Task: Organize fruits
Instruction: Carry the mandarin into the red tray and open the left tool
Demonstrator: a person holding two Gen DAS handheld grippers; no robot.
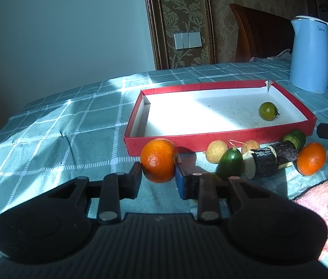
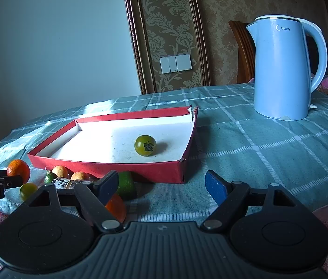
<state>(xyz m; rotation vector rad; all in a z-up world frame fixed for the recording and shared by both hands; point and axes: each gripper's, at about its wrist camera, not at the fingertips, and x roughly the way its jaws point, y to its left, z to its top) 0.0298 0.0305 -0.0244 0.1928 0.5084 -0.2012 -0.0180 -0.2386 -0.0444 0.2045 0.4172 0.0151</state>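
Observation:
My left gripper [image 1: 158, 171] is shut on an orange [image 1: 159, 160], held just in front of the red tray [image 1: 219, 137]. A green tomato [image 1: 268, 111] lies inside the tray at its right end. In front of the tray lie two longans [image 1: 214, 151], a green fruit [image 1: 230, 162], a dark sugarcane piece [image 1: 270, 158], another green fruit [image 1: 295, 137] and a second orange [image 1: 311, 158]. My right gripper [image 2: 161, 186] is open and empty, right of the fruit pile [image 2: 71, 179], before the tray's near corner [image 2: 180, 169]. The green tomato [image 2: 145, 145] shows there too.
A light blue kettle [image 2: 282, 69] stands at the back right on the checked tablecloth [image 2: 268, 148]. A pink towel [image 1: 326, 200] lies at the front right edge. A wooden chair [image 1: 256, 34] stands behind the table.

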